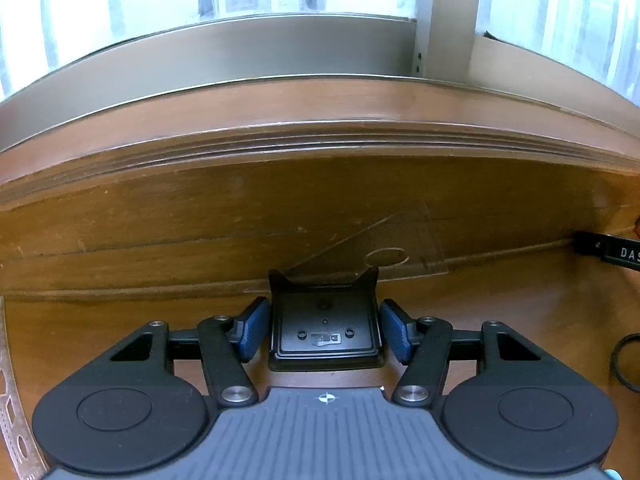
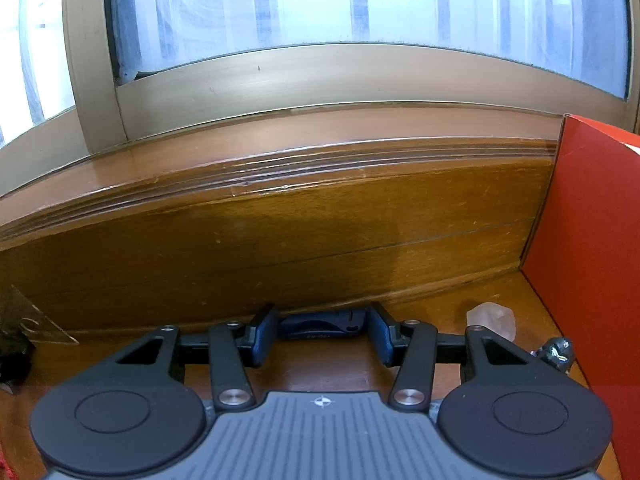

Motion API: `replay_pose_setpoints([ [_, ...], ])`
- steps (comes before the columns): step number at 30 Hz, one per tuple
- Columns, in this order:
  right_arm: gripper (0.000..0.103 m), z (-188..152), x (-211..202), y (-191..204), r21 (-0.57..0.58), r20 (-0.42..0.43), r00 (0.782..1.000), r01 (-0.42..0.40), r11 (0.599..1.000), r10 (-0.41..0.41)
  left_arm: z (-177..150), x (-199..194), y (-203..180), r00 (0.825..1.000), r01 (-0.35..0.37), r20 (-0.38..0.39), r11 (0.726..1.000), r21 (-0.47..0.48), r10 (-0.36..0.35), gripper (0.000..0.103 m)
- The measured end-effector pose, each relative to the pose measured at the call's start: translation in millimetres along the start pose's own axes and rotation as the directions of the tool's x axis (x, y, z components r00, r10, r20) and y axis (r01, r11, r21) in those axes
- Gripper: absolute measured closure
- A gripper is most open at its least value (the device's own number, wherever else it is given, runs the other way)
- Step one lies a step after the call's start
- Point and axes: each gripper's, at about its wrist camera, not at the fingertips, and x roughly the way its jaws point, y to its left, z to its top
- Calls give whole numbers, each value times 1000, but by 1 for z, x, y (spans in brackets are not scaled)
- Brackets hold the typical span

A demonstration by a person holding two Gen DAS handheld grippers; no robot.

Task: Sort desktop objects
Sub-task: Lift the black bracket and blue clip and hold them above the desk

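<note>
In the left wrist view a black square plastic holder (image 1: 325, 328) with a notched far wall sits between my left gripper's (image 1: 325, 330) blue pads (image 1: 253, 332). Both pads lie against its sides, so the gripper is shut on it just above the wooden desk (image 1: 120, 328). In the right wrist view a small blue and black tool (image 2: 322, 325) lies on the desk against the wooden back wall. My right gripper (image 2: 322, 336) straddles it with a gap on each side, so it is open. The tool's near part is hidden by the gripper body.
A clear set square (image 1: 384, 248) leans on the back wall behind the holder. A black bar lettered DAS (image 1: 612, 254), a black ring (image 1: 624, 364) and a perforated metal ruler (image 1: 12, 400) lie at the edges. A red box (image 2: 592, 240), a pale crystal (image 2: 492, 320) and a silvery lump (image 2: 556, 352) stand right of the tool.
</note>
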Motion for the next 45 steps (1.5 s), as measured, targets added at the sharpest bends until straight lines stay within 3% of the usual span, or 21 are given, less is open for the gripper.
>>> replay_pose_setpoints([
  [11, 52, -8, -25, 1, 66, -9, 997, -70, 995, 71, -7, -31, 6, 998, 55, 32, 997, -48, -54, 43],
  [18, 52, -27, -70, 18, 17, -29, 993, -114, 993, 115, -18, -44, 2, 996, 89, 20, 995, -48, -88, 43],
  [27, 52, -38, -114, 2, 11, -64, 985, -158, 987, 158, -32, -72, -13, 993, 112, 38, 994, -15, -111, 43],
  [45, 52, -59, -180, 4, -18, -31, 975, -221, 975, 221, -50, -122, -28, 986, 130, 103, 991, 11, -131, 43],
])
